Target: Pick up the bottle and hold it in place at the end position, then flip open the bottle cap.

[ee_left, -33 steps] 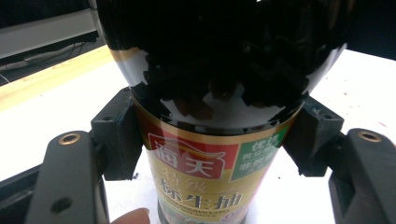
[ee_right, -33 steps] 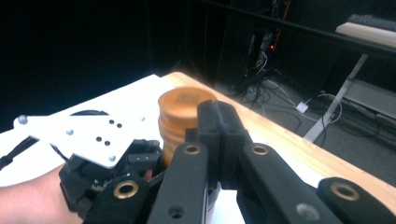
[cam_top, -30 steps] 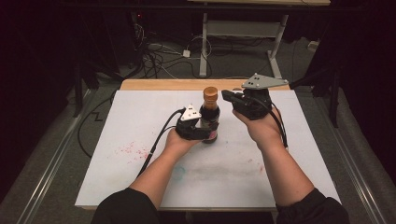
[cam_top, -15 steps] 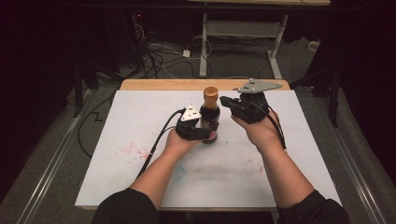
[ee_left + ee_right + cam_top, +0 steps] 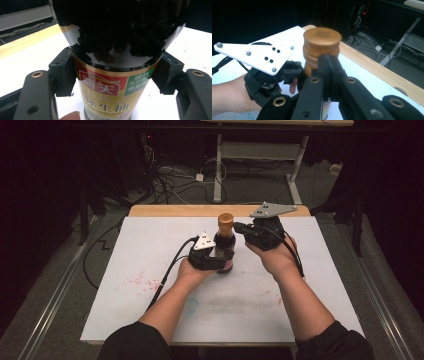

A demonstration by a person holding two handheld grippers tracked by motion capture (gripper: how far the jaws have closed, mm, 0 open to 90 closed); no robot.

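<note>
A dark soy sauce bottle (image 5: 225,246) with a golden cap (image 5: 225,219) stands upright on the white tabletop (image 5: 310,270). My left gripper (image 5: 220,263) is shut on the bottle's lower body. In the left gripper view the pads (image 5: 63,73) press both sides of the bottle (image 5: 115,37) just above its red and yellow label. My right gripper (image 5: 241,227) comes in from the right at neck height, jaws shut together. In the right gripper view its tip (image 5: 328,66) rests at the neck just under the cap (image 5: 322,37), with nothing between the jaws; the left gripper (image 5: 267,82) shows beyond.
Faint red stains (image 5: 142,280) mark the tabletop at the left. A wooden strip (image 5: 170,211) runs along the table's far edge. Behind it, cables (image 5: 170,180) lie on the floor and a metal table frame (image 5: 260,150) stands there.
My right gripper has moved a little to the left, up to the bottle's neck. The left gripper and bottle have stayed put.
</note>
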